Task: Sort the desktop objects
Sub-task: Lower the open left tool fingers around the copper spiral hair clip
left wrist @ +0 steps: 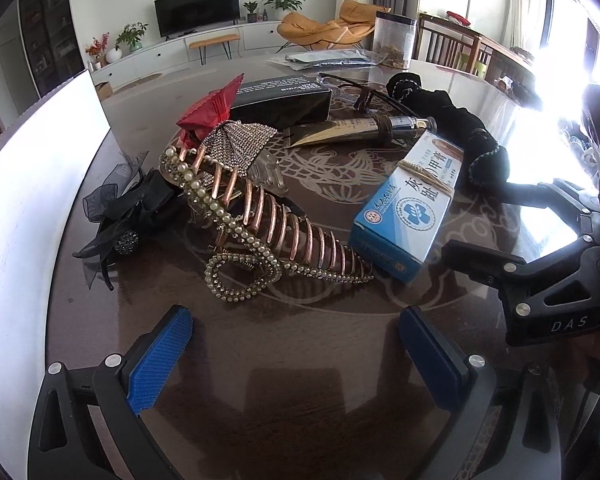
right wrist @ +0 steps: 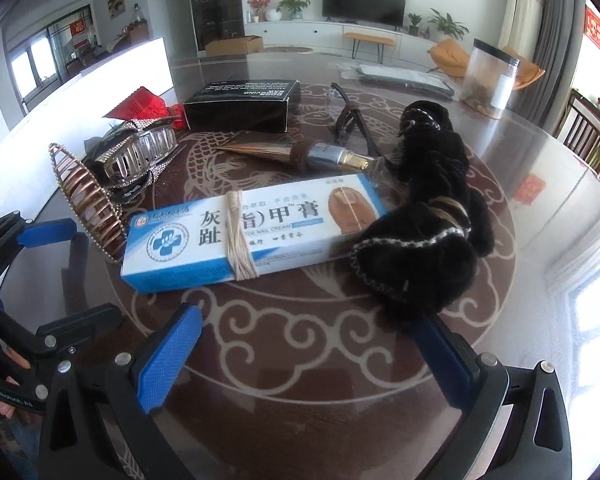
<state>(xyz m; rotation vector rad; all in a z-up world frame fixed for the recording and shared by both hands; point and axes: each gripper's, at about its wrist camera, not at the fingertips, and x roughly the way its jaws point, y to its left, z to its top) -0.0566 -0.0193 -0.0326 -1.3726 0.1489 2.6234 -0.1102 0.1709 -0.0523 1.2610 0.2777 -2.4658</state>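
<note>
A pile of objects lies on the round glass-topped table (left wrist: 300, 360). A copper hair claw with pearls (left wrist: 260, 216) lies just ahead of my open, empty left gripper (left wrist: 296, 344). A blue and white nail cream box (right wrist: 256, 228) with a rubber band lies ahead of my open, empty right gripper (right wrist: 312, 348); it also shows in the left wrist view (left wrist: 408, 208). Black gloves (right wrist: 432, 232) lie to its right. Behind are a gold tube (right wrist: 300, 152), a black box (right wrist: 240, 104), glasses (right wrist: 352, 116), a red packet (left wrist: 212, 108), a rhinestone clip (left wrist: 240, 140) and a black bow (left wrist: 128, 216).
A white board (left wrist: 32, 200) stands along the table's left edge. A clear jar (right wrist: 488, 80) and a flat plastic-wrapped packet (right wrist: 404, 76) sit at the table's far side. Wooden chairs (right wrist: 592, 140) stand to the right. My right gripper shows at the right of the left wrist view (left wrist: 500, 220).
</note>
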